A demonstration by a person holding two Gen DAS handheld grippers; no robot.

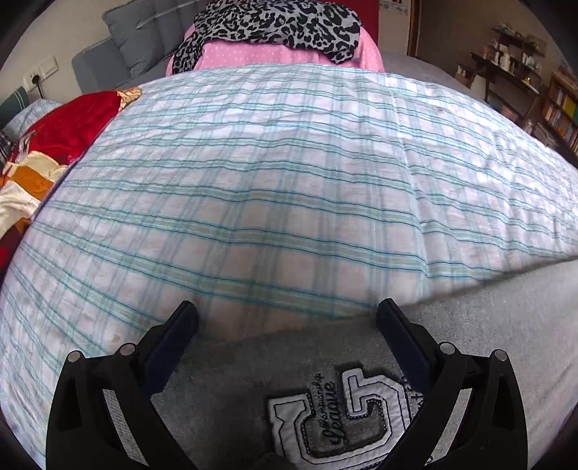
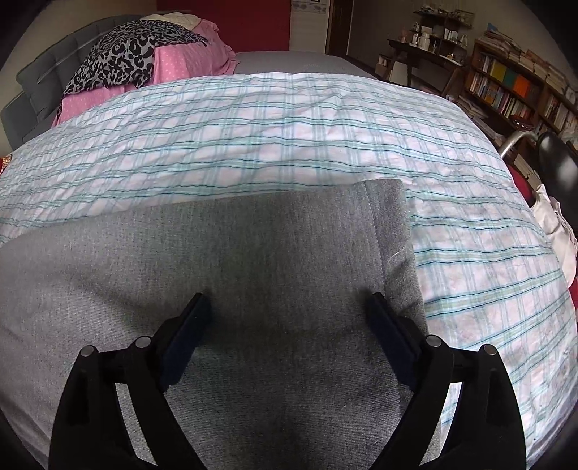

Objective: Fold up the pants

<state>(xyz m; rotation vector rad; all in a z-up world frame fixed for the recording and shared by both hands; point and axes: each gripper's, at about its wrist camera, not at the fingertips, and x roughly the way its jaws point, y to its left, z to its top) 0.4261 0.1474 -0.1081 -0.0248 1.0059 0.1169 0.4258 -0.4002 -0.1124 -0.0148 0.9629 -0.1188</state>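
Note:
Grey sweatpants (image 2: 253,253) lie flat on a bed covered with a white and teal plaid sheet (image 2: 289,126). In the left wrist view the pants (image 1: 289,361) show a white and grey letter patch (image 1: 343,415) near the bottom. My left gripper (image 1: 287,314) is open, just above the pants' far edge, holding nothing. My right gripper (image 2: 289,307) is open over the pants near a hemmed end (image 2: 393,235), holding nothing.
A pink dotted cloth (image 1: 271,58) with a leopard-print garment (image 1: 281,21) lies at the bed's far end. Red and orange clothes (image 1: 54,144) lie at the left. Bookshelves (image 2: 513,86) and a desk stand at the right. A white cloth (image 2: 556,224) hangs off the right edge.

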